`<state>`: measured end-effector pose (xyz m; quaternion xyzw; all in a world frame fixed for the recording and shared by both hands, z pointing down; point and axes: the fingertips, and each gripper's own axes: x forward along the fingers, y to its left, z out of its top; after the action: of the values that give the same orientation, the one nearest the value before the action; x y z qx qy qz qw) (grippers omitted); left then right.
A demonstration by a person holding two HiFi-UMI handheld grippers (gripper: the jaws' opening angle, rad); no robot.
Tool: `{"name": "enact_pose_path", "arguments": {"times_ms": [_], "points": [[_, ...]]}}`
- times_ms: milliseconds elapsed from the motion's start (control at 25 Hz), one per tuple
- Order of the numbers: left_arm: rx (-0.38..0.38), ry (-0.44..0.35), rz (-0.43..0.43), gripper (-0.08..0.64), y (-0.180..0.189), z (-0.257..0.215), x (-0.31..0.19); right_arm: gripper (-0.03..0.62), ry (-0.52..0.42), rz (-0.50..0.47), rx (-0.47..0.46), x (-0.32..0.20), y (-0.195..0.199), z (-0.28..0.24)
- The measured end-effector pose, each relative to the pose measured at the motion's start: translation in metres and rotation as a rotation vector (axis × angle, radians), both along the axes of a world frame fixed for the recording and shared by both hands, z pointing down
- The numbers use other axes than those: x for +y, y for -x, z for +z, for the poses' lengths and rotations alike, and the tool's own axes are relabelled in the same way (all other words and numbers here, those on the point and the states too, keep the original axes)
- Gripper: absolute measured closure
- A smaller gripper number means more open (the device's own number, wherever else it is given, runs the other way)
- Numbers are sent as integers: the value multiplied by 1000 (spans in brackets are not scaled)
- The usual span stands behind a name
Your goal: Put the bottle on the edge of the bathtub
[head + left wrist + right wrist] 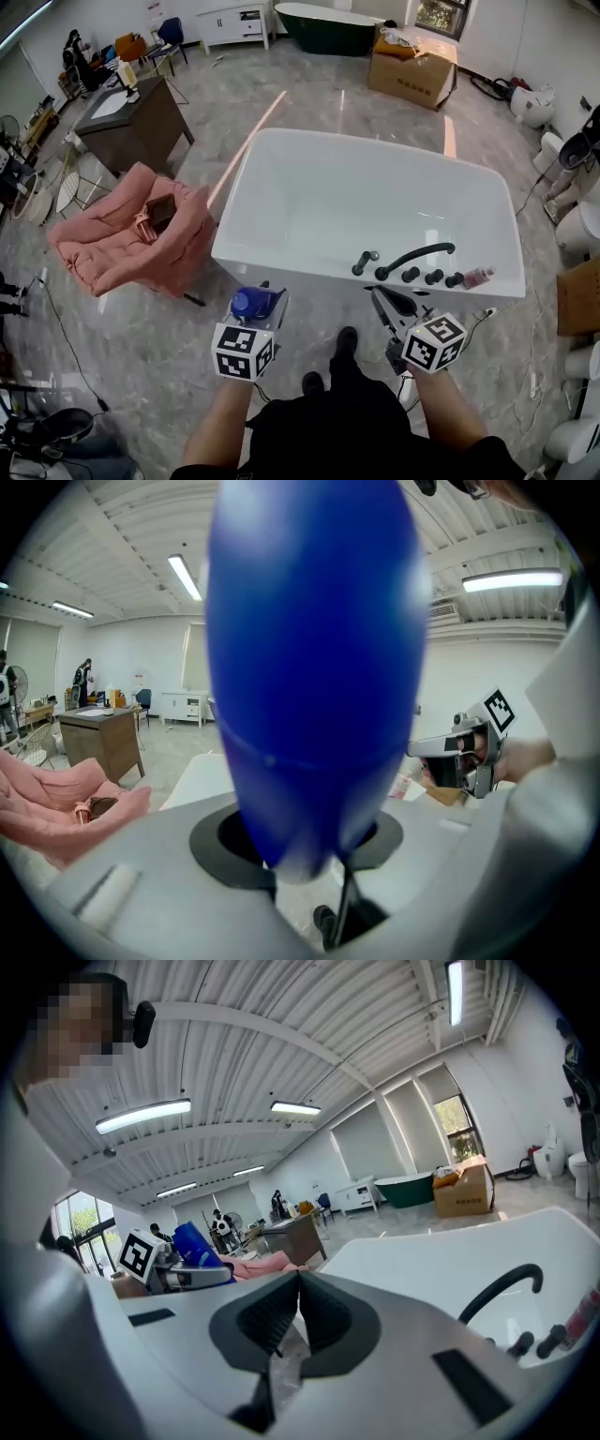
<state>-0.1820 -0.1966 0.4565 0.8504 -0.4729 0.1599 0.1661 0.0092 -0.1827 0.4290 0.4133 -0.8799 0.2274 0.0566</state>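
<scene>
The left gripper (262,305) clamped the blue bottle (314,667), seemingly light, stiff and slippery, by its body; the right gripper (384,300) had its jaws together, empty.

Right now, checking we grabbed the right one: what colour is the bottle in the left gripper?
Blue. The bottle shows best in the left gripper view.

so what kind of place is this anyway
Likely a bathroom-fixture showroom or warehouse hall, not a home bathroom: a white rectangular freestanding bathtub stands alone on open grey floor tiles, a dark green bathtub sits by the far wall, and white ceramic toilets line the right side.
</scene>
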Motion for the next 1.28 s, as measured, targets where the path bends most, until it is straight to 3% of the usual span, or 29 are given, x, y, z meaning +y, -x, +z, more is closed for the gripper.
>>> {"name": "enact_pose_path", "arguments": {"times_ms": [720,1000,1280], "points": [[-18,113,-33,399,-59,27,-103,581,88,-75,-64,-125,-37,38],[-61,100,-14,399,-76,37,-124,580,114,-96,-84,-139,-40,60],[-42,149,29,399,-85,72,-139,580,135,-87,-59,-141,-26,80]]}}
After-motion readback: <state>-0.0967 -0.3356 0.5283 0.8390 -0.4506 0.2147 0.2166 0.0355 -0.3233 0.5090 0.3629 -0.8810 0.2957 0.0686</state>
